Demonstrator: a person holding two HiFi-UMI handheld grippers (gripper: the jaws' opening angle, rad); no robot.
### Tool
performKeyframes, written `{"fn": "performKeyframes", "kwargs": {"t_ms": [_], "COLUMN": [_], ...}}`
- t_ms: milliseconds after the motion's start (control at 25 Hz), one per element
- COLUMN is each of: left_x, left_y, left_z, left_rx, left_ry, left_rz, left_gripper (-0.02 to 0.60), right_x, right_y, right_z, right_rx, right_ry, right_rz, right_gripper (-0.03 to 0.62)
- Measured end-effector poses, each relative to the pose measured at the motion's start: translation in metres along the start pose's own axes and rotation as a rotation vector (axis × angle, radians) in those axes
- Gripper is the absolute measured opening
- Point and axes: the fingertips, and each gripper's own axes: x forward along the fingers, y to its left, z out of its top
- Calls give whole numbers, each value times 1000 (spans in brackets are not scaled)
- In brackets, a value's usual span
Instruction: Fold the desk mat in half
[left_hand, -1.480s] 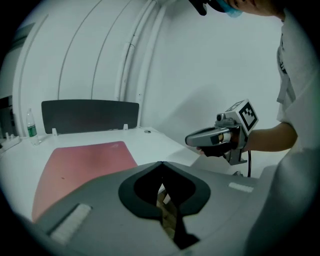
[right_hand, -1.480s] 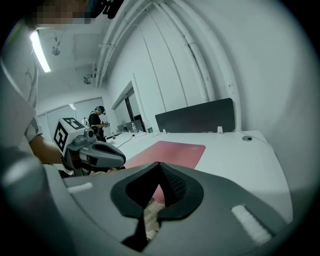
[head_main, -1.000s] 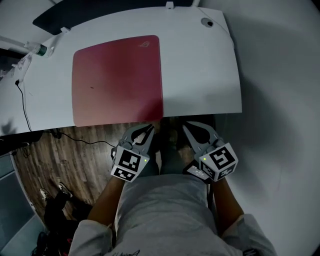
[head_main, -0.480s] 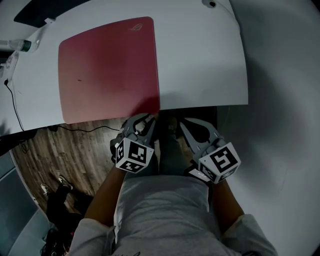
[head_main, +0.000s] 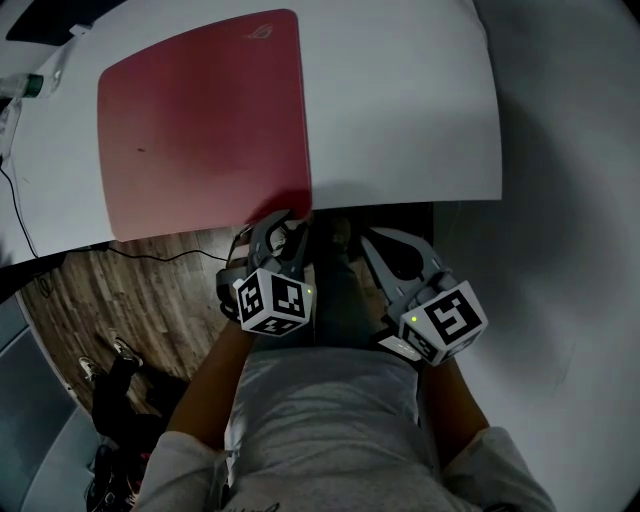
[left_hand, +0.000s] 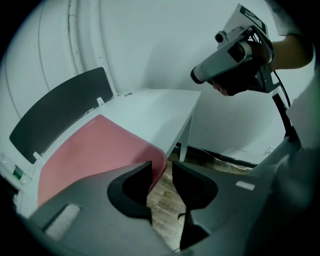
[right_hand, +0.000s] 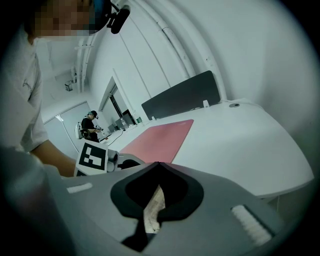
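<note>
- The person's grey shirt (head_main: 320, 420) filled the bottom of the head view, with both forearms reaching forward below the desk edge.
- The left gripper (left_hand: 161, 167) was held low in front of the body, its marker cube (head_main: 275, 303) facing up. Its jaws were parting, with a clear gap between the tips and nothing pressed between them. Wooden floor (head_main: 120, 290) showed through the gap.
- The right gripper (right_hand: 157, 164) sat beside it, apart from it, with its own marker cube (head_main: 448, 322) turned up. Its fingers were brought together at the tips and held nothing; only floor showed through the hollow behind them.
- The near right corner of the desk mat (head_main: 200, 130) lay just ahead of the left gripper's tips. In the left gripper view it peeked past the left-hand finger without being clamped.
- The pink mat lay flat and unfolded on the left part of the white desk (head_main: 400, 100), its near edge along the desk's near edge.
- A thin dark cable (head_main: 20, 230) ran off the desk's left side toward the floor.
- A dark divider panel (right_hand: 182, 95) stood upright along the desk's far edge.
- Far off in the right gripper view, another person (right_hand: 90, 125) stood by other desks.
</note>
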Motion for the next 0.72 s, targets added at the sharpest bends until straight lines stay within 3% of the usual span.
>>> {"fn": "performKeyframes", "kwargs": {"t_ms": [200, 400, 720], "left_x": [4, 4, 5], "left_y": [0, 3, 6], "left_z": [-3, -2, -1], "left_rx": [54, 54, -63], "left_ry": [48, 62, 18], "left_rz": [80, 141, 68], "left_gripper": [147, 118, 94], "right_x": [0, -1, 3], "right_y": [-2, -4, -7], "right_z": [-2, -1, 0], "right_rx": [5, 5, -4], "right_ry": [2, 6, 0], "right_rz": [5, 10, 37], "right_gripper": [8, 8, 8]}}
